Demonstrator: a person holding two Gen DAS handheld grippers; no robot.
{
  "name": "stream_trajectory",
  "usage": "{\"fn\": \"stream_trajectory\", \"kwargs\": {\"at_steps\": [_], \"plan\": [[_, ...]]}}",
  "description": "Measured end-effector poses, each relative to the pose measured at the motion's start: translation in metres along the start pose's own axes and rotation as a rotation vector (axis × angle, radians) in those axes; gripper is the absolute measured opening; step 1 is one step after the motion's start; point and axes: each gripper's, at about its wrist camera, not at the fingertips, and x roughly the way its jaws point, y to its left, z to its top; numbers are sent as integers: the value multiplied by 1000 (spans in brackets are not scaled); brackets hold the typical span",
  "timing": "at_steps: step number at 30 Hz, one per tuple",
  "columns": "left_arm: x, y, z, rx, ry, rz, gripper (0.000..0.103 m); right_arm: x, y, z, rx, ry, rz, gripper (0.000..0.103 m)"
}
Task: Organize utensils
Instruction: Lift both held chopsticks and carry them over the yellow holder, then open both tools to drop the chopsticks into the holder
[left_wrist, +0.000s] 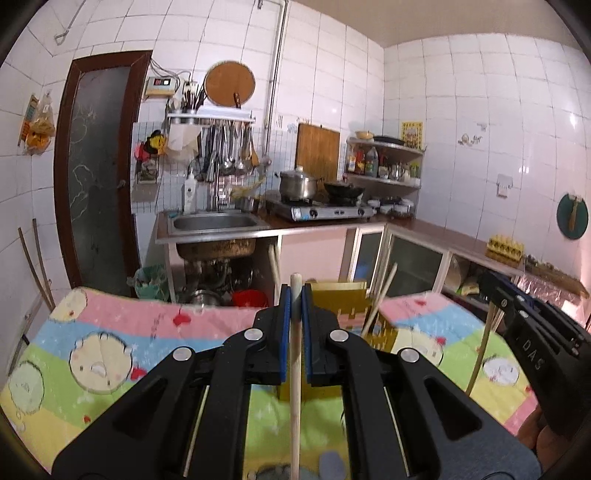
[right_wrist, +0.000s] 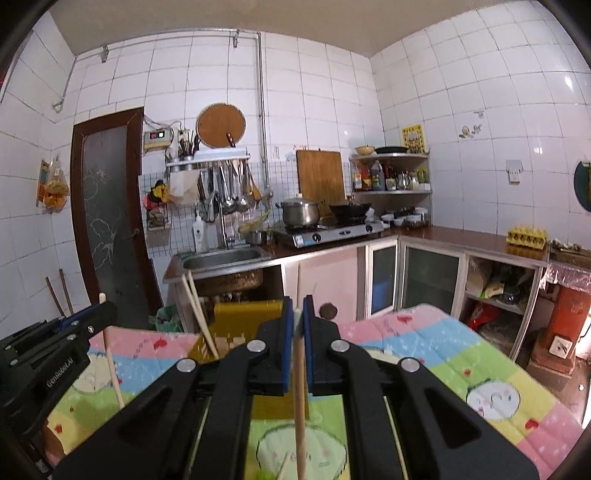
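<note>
My left gripper (left_wrist: 295, 295) is shut on a wooden chopstick (left_wrist: 294, 369) that runs back toward the camera, held above the cartoon-print cloth (left_wrist: 110, 350). My right gripper (right_wrist: 298, 306) is shut on another pale chopstick (right_wrist: 300, 406), its tip just past the jaws. A yellow utensil holder (left_wrist: 343, 291) stands just beyond both grippers with two chopsticks (left_wrist: 380, 295) leaning in it; it also shows in the right wrist view (right_wrist: 243, 314) with its chopsticks (right_wrist: 197, 310). The right gripper shows at the right of the left wrist view (left_wrist: 532, 325), the left gripper at the left of the right wrist view (right_wrist: 55, 343).
The cloth-covered table (right_wrist: 461, 350) carries the holder. Behind are a sink (left_wrist: 216, 223), a stove with a pot (left_wrist: 297, 182) and wok, hanging ladles (left_wrist: 229, 147), cabinets (right_wrist: 428, 277) and a red heater (right_wrist: 561, 325) on the right floor.
</note>
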Motion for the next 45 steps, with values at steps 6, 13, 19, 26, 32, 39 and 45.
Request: {"fn": "stream_trajectory", "kwargs": {"at_steps": [6, 13, 19, 26, 32, 39, 45], "plan": [[12, -12, 45, 20, -69, -9, 4, 22, 5, 48, -6, -67, 24, 6], [39, -27, 90, 46, -148, -11, 4, 70, 11, 85, 5, -103, 50, 6], [70, -28, 114, 44, -187, -4, 4, 110, 15, 102, -8, -116, 62, 5], [116, -18, 103, -4, -156, -27, 4, 150, 13, 89, 16, -117, 75, 6], [158, -5, 56, -10, -53, -15, 4, 181, 14, 46, -7, -54, 88, 5], [171, 11, 23, -2, 43, 21, 5, 193, 1, 8, -34, 63, 64, 7], [143, 31, 44, -27, 75, 69, 68, 171, -17, 18, -28, 127, -13, 59]]}}
